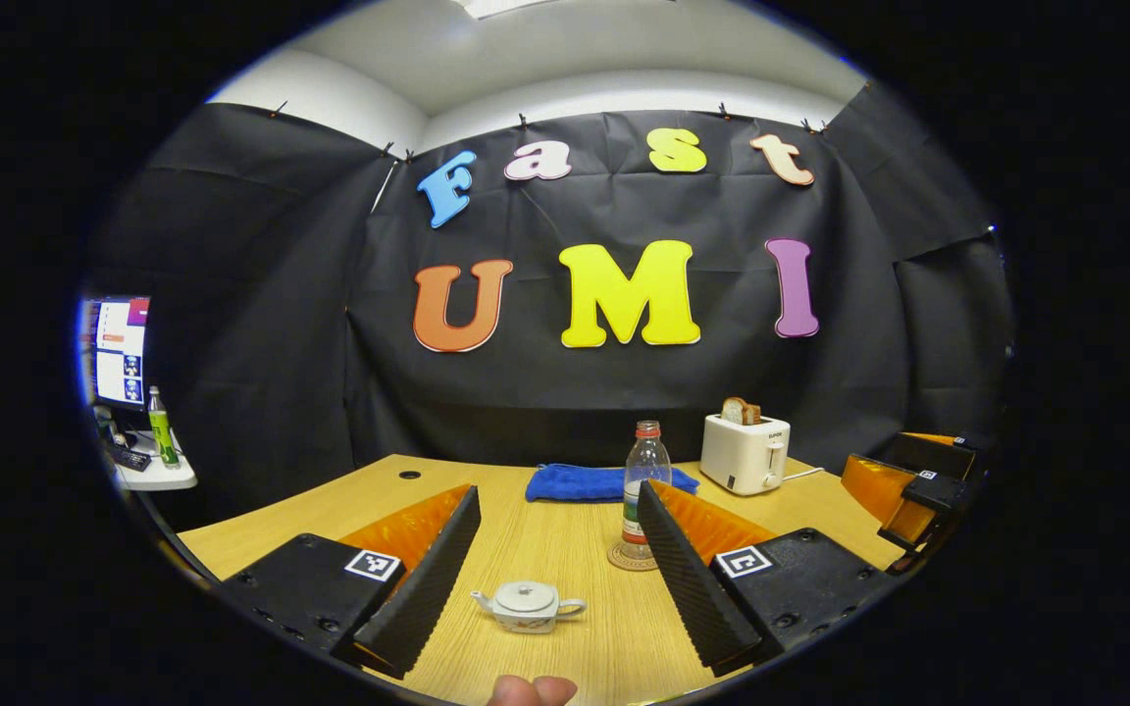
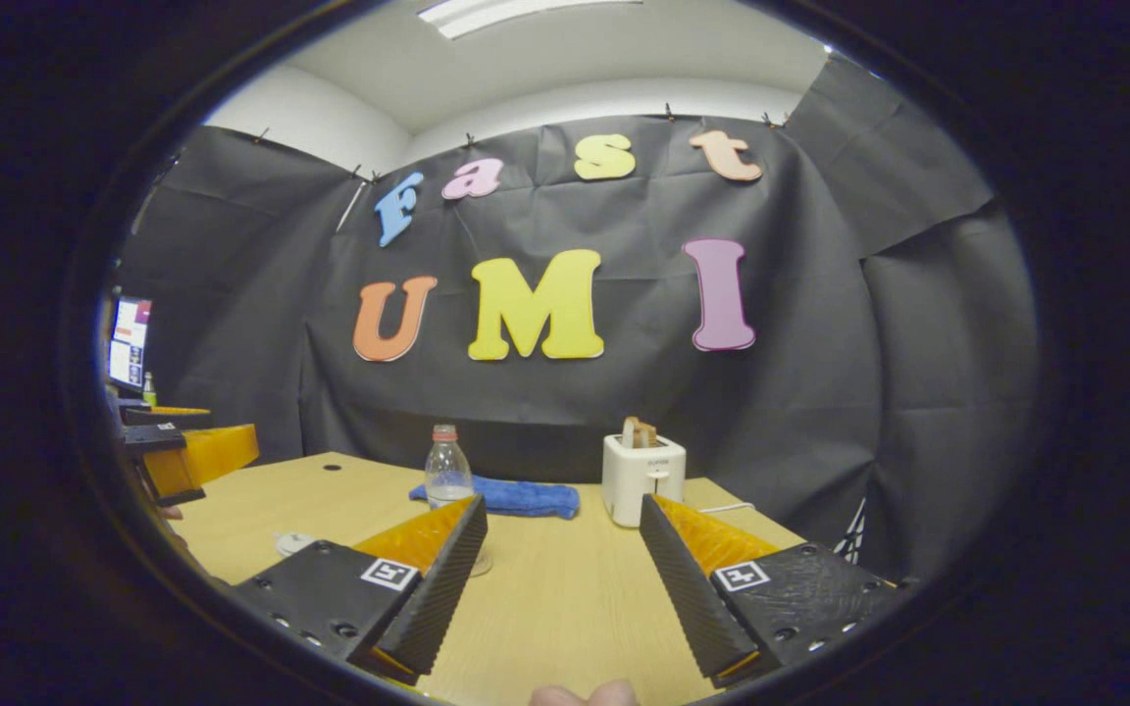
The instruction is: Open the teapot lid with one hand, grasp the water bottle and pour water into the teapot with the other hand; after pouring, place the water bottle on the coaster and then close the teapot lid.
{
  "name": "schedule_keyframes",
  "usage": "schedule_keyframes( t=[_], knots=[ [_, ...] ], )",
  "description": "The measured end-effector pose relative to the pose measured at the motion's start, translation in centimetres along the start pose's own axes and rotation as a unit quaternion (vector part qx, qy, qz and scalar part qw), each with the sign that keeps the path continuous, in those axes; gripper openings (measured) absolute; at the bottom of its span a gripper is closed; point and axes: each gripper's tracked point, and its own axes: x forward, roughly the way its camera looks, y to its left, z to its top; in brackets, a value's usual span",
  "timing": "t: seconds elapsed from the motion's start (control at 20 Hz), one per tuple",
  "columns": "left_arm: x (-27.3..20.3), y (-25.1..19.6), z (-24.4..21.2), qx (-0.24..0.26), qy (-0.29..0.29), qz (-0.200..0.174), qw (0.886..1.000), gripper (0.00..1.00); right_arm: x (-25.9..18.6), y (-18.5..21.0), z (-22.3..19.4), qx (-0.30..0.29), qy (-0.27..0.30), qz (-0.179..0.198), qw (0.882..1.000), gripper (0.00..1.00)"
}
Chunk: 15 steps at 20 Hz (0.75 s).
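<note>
A small white teapot (image 1: 526, 606) with its lid on sits on the wooden table (image 1: 565, 549), low between the fingers of my left gripper (image 1: 557, 495), which is open and holds nothing. The clear water bottle (image 1: 645, 480) with a red cap stands upright on a round coaster (image 1: 627, 561), beyond the teapot and partly behind the right-hand finger. In the right gripper view the bottle (image 2: 447, 466) stands ahead on the left, its base hidden by a finger of my right gripper (image 2: 561, 505), which is open and empty. A white bit of the teapot (image 2: 292, 542) peeks out at the left.
A folded blue cloth (image 1: 604, 482) and a white toaster (image 1: 744, 451) with bread in it stand at the back of the table. The right gripper (image 1: 918, 490) hovers at the table's right side. A side desk with a monitor (image 1: 119, 348) and a green bottle (image 1: 161, 427) is far left.
</note>
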Motion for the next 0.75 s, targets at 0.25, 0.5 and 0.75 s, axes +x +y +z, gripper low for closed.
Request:
schedule_keyframes(
  t=[0.25, 0.5, 0.75],
  knots=[
    [-0.2, -0.9, -0.7, 0.003, 0.013, -0.011, 1.000, 1.00, -1.2, 0.9, 1.0, -0.018, -0.009, -0.003, 1.000, 0.94],
    [-0.5, -0.6, 0.2, 0.018, -0.002, -0.009, 1.000, 1.00, -1.0, 1.5, 0.7, -0.016, -0.008, -0.004, 1.000, 0.94],
    [-0.6, 0.6, 0.5, 0.010, -0.005, -0.005, 1.000, 1.00, -1.0, 2.0, 0.3, -0.019, -0.007, -0.007, 1.000, 0.94]
  ],
)
